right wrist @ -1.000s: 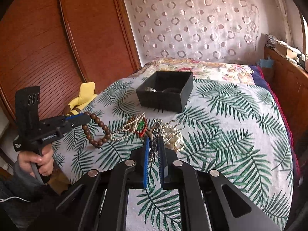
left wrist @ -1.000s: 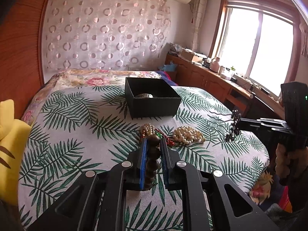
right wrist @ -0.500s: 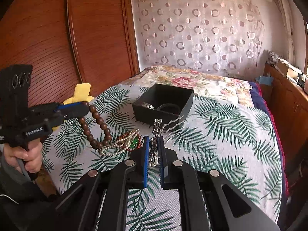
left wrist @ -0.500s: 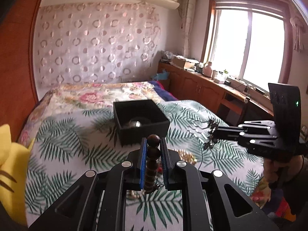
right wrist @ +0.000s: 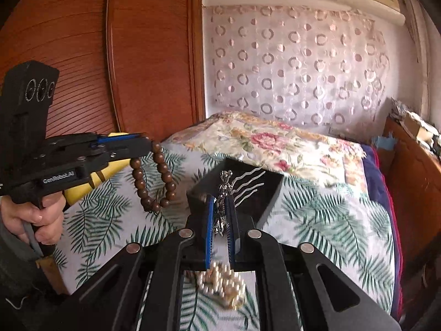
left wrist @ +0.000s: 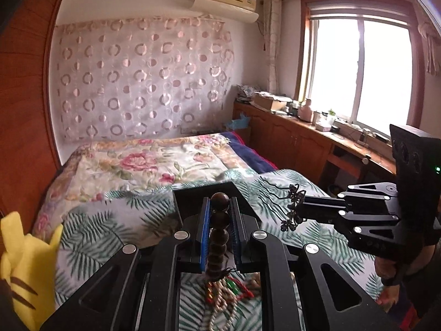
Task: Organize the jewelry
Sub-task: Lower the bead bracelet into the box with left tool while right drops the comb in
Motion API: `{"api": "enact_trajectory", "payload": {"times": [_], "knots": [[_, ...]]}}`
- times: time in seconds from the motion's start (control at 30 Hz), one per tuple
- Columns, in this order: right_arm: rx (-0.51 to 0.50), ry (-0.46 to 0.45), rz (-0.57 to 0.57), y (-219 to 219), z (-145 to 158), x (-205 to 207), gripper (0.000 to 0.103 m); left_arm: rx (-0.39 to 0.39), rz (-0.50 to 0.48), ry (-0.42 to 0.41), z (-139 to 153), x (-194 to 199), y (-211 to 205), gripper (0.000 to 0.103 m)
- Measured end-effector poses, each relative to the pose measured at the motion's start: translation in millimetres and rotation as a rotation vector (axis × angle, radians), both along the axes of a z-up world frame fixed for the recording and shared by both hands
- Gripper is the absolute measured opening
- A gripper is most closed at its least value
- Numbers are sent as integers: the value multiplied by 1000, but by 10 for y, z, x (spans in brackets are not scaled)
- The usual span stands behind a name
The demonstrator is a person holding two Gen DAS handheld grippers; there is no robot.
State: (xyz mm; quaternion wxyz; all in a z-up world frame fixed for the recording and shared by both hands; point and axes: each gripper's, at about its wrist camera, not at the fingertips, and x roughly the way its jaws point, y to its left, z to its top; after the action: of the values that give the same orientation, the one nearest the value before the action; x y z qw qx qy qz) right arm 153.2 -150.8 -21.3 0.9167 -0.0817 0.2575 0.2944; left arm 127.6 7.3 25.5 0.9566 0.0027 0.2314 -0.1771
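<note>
My left gripper (left wrist: 219, 207) is shut on a brown wooden bead bracelet (left wrist: 219, 229), which hangs as a loop in the right wrist view (right wrist: 154, 176). My right gripper (right wrist: 222, 201) is shut on a silver hair comb (right wrist: 242, 182) with wavy prongs; it also shows in the left wrist view (left wrist: 292, 207). Both are held in the air just short of the open black box (right wrist: 273, 190) on the bed, whose near rim (left wrist: 193, 190) shows past my left fingers. A pearl strand with red and green beads (left wrist: 228, 295) and a pearl cluster (right wrist: 223, 281) lie on the bed below.
The palm-leaf bedspread (right wrist: 330, 220) covers the bed, with a floral quilt (left wrist: 143, 162) behind the box. A yellow plush toy (left wrist: 24, 262) sits at the left edge. A wooden wardrobe (right wrist: 124, 69) stands left, a wooden counter (left wrist: 303, 138) under the window right.
Both grippers have lifted their jewelry off the bed and moved forward toward the black box. The loose pearl pieces now lie under the grippers.
</note>
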Motion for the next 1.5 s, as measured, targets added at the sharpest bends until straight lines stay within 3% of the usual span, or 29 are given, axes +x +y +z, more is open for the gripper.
{"api": "enact_trajectory", "payload": {"times": [0.2,0.53,0.93,1.2,1.5], "knots": [[0,0,21,152,-40,344,10,19,22,7,32,301,6,12],[-32,105,-9,244,-515,823,10,33,20,63,-45,765,-125,12],[1,147,-40,108,-656,923,11,67,10,103,-222,1038,-340,12],[20,135,-39,-87,-620,629,11,100,9,124,-345,1116,-431,13],[4,144,-47,-271,-757,247,11,83,8,103,-341,803,-372,69]]}}
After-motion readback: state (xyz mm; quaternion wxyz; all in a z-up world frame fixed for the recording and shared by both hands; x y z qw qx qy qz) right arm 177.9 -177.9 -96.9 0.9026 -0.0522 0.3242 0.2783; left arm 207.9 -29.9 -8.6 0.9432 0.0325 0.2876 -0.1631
